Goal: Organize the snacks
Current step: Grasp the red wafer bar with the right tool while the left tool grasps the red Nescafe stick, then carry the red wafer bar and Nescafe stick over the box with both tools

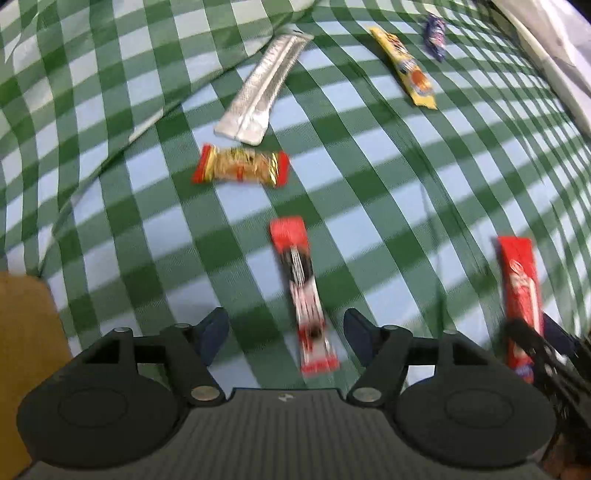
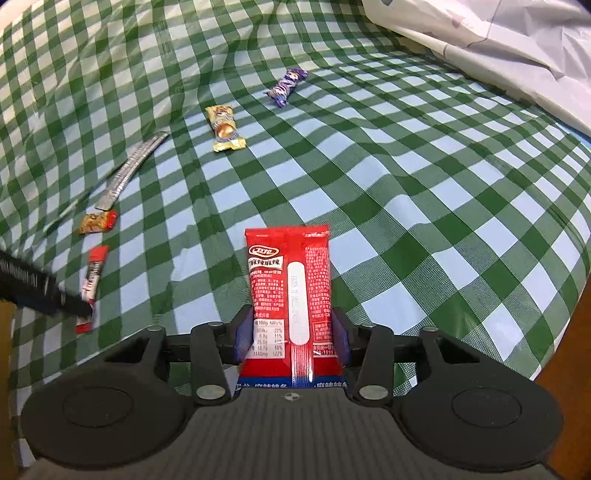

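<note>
The right gripper [image 2: 291,328] has its jaws narrowed against both long edges of a flat red foil snack packet with white nutrition print [image 2: 290,288], gripping it near its lower end; the packet's far end points forward over the green-and-white checked tablecloth [image 2: 424,206]. Whether the packet is lifted clear of the cloth cannot be told.

The left gripper [image 1: 286,332] has its jaws spread wide and holds nothing. A slim red-and-white snack stick [image 1: 301,291] lies on the cloth between the two open fingers, its near end just ahead of the gripper body. The left view is motion-blurred.

Other snacks lie loose on the cloth:
- a red-and-gold twisted-end wafer pack [image 1: 240,168], near the far end of the stick;
- a long silver foil sachet [image 1: 260,90], just beyond the wafer pack;
- a yellow wrapped bar [image 1: 406,68] and a small purple twisted candy [image 1: 435,35], well apart toward the far edge.

A white crumpled plastic sheet [image 2: 498,48] covers the far right corner.

Step in hand, as judged: both grippers are collecting snacks; the right has secured its item, the left is positioned for pickup. The next move calls for closing the left jaws squarely across the stick's narrow width, then carrying both items to a common grouping spot.
</note>
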`<state>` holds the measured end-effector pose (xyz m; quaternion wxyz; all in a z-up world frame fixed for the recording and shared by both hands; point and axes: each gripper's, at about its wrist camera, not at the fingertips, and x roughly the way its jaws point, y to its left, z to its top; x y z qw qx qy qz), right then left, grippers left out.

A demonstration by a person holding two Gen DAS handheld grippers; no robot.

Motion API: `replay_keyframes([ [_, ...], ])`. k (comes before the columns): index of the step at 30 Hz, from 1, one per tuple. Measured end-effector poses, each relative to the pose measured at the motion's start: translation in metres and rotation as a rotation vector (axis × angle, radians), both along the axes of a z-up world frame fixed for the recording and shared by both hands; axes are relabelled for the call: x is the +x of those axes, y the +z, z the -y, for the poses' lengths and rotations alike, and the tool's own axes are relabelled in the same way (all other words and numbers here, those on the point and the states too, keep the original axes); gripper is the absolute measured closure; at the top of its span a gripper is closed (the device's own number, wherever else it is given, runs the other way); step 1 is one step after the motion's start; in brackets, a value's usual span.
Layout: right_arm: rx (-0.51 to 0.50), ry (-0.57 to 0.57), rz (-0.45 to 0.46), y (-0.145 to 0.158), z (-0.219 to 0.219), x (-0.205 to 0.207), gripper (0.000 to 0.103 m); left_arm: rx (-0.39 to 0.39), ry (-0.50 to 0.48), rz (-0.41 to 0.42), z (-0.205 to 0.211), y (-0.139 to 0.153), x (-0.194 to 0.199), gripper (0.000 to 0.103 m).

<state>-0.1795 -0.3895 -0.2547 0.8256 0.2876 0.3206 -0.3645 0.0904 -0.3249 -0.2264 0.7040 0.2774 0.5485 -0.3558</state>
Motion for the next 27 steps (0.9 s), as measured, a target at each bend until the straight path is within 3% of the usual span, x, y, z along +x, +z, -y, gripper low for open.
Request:
replay_keyframes([
  [3,-0.026,-0.003,-0.017,-0.001,0.003,0.006,0.051,0.015,0.017,0.014,0.012,-0.008,0.004,0.039],
  [4,-0.035,-0.001,-0.022,-0.002,0.005,0.007,0.050,0.002,0.017,0.028,0.012,-0.007,0.003,0.052],
  [5,-0.047,0.005,-0.028,-0.003,0.006,0.009,0.049,-0.019,0.004,0.035,0.010,-0.004,0.000,0.088],
  [6,-0.059,0.013,-0.037,-0.004,0.006,0.011,0.049,-0.027,-0.014,0.021,0.009,-0.002,-0.002,0.094],
  [9,-0.091,0.034,-0.054,-0.004,0.000,0.013,0.058,-0.032,0.012,-0.009,-0.006,0.005,-0.005,0.094],
  [14,-0.058,0.037,-0.011,0.011,-0.009,-0.001,0.060,-0.105,0.027,-0.021,-0.051,0.041,-0.024,0.094],
  [20,-0.058,0.084,0.070,0.050,-0.050,-0.013,0.061,-0.206,0.044,-0.021,-0.114,0.103,-0.066,0.094],
  [27,-0.058,0.265,0.182,0.113,-0.126,-0.014,0.061,-0.277,0.086,0.062,-0.207,0.169,-0.105,0.094],
])
